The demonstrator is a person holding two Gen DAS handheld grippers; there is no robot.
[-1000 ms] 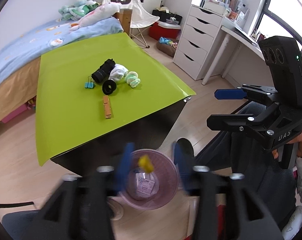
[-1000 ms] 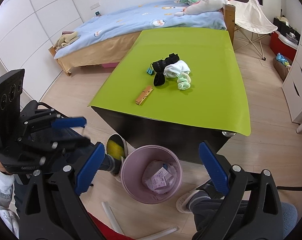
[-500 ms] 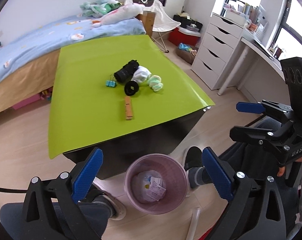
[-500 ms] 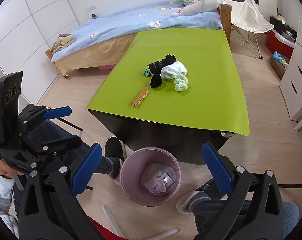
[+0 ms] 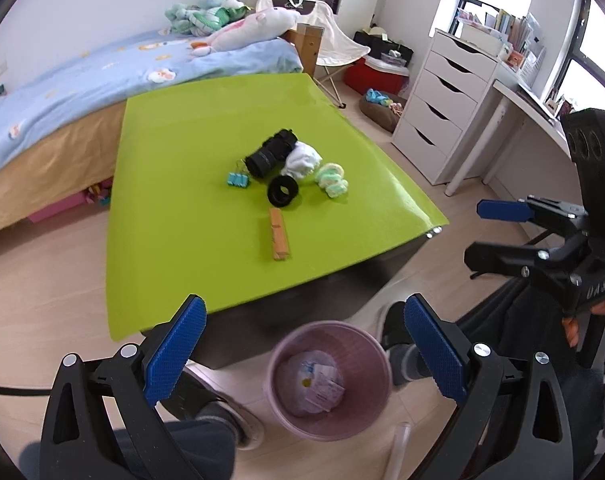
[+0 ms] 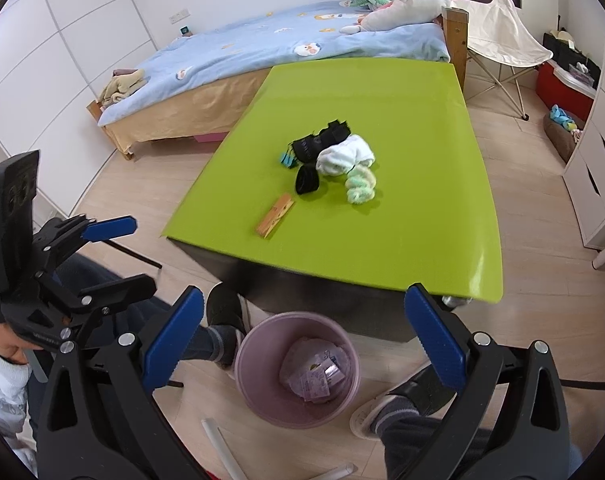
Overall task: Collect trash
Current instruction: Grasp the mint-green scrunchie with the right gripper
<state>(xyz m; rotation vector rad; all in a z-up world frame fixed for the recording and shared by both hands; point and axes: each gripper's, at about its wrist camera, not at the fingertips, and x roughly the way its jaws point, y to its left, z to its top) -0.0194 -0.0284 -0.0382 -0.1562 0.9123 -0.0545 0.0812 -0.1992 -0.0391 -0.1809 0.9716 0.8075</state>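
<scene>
A pink waste bin (image 5: 280,356) stands on the floor in front of the green table (image 5: 174,208), holding crumpled wrappers (image 5: 322,384) and a small yellow scrap (image 5: 305,381). My left gripper (image 5: 302,320) hangs open above the bin with nothing between its blue pads. My right gripper (image 6: 304,312) is open and empty over the same bin (image 6: 246,348); it also shows at the right of the left wrist view (image 5: 486,234). On the table lie a wooden clip (image 5: 278,240), a black ring (image 5: 283,192), a black roll (image 5: 270,152), white cloth (image 5: 302,162), a pale green scrunchie (image 5: 332,180) and blue binder clips (image 5: 237,179).
The person's slippered feet (image 6: 222,320) flank the bin. A bed (image 5: 62,92) lies beyond the table, with white drawers (image 5: 442,96) and a desk to the right and a folding chair (image 6: 498,36) behind. White tubes (image 6: 218,440) lie on the floor.
My left gripper's jaws went from nearly closed on a small yellow piece to wide open. The yellow piece now lies in the bin. Both views have shifted slightly toward the table.
</scene>
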